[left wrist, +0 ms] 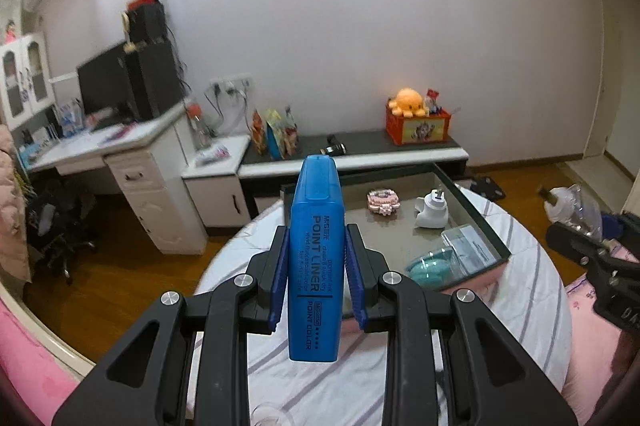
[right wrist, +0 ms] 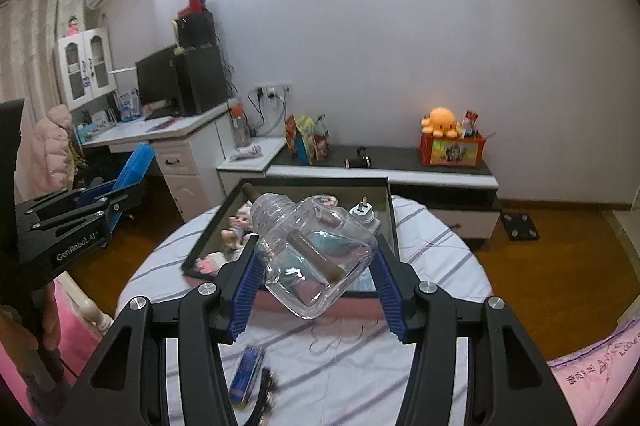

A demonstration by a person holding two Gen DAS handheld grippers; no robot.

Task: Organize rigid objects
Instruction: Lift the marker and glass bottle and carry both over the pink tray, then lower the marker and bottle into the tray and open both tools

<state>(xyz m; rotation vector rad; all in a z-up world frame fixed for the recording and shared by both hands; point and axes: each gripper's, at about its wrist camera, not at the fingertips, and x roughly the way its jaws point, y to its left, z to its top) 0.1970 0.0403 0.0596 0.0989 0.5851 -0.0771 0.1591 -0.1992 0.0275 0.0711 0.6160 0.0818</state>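
Note:
My left gripper (left wrist: 316, 258) is shut on a blue highlighter (left wrist: 316, 266) labelled POINT LINER, held upright above the round table. It also shows at the left of the right wrist view (right wrist: 120, 193). My right gripper (right wrist: 318, 266) is shut on a clear plastic bottle (right wrist: 316, 258) with a brown stick inside, tilted, held above the table in front of the dark tray (right wrist: 390, 209). The bottle also shows at the right edge of the left wrist view (left wrist: 576, 205). The tray (left wrist: 476, 214) holds a white plug adapter (left wrist: 432, 209), a pink item (left wrist: 383, 201), a teal object (left wrist: 428, 268) and a small doll (right wrist: 238, 226).
The round table has a striped white cloth (right wrist: 432, 258). A small blue item and a black cord (right wrist: 252, 382) lie on it near me. Behind are a low cabinet (left wrist: 360, 153), a desk with a monitor (left wrist: 108, 81) and an orange box with a plush (right wrist: 452, 141). Pink bedding (right wrist: 592, 366) lies at the right.

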